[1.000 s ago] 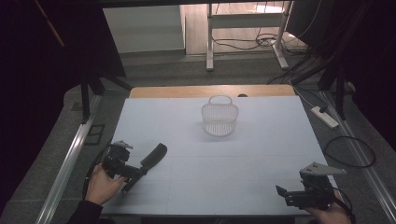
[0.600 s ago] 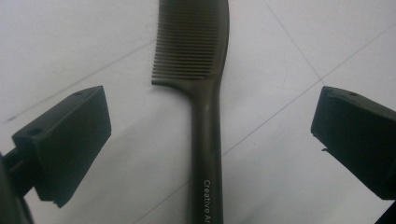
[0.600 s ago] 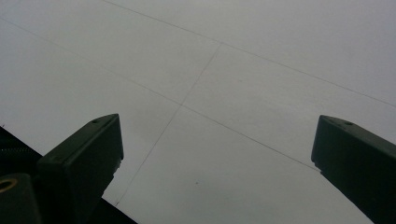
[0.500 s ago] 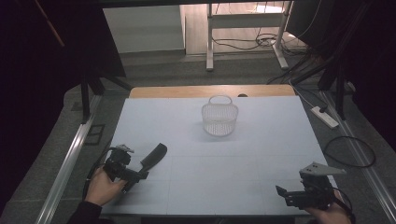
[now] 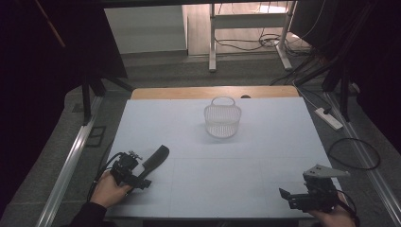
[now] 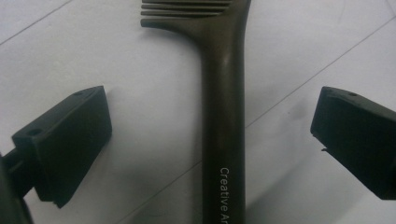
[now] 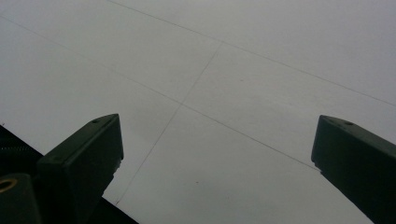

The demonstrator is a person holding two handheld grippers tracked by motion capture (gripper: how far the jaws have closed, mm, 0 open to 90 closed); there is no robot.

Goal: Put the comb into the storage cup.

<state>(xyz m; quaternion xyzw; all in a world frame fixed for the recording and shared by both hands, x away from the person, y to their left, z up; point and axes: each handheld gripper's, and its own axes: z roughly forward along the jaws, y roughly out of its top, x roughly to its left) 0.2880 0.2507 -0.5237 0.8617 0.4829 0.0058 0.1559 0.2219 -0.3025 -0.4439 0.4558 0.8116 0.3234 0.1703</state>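
- The counter (image 5: 265, 142) takes up the middle of the high view, a pale sheet marked with thin grid lines, with a strip of bare wood along its far edge.
- A white mesh basket (image 5: 222, 120) with a hoop handle stands upright on the counter, just above the centre of the high view and well apart from both grippers.
- The left gripper (image 5: 144, 177) sits at the lower left of the high view, held by a hand (image 5: 109, 189) that comes in from the bottom edge, with a cable trailing from its rear.
- The right gripper (image 5: 283, 194) sits at the lower right of the high view near the counter's near edge, with a grey three-cornered plate on top and its front pointing toward the left of the frame.
- A dark comb (image 5: 155, 158) lies flat on the counter at the lower left of the high view, slanting up and to the right from the left gripper.
- In the left gripper view the comb (image 6: 223, 107) runs up the middle of the frame, handle at the bottom with pale lettering that begins "Creative", teeth at the top edge.
- The left gripper's fingers (image 6: 70, 140) are released and spread wide, one on each side of the comb's handle with bare counter showing between each finger and the handle.
- The right gripper's fingers (image 7: 84, 158) are likewise released and wide apart, with plain counter sheet between them.
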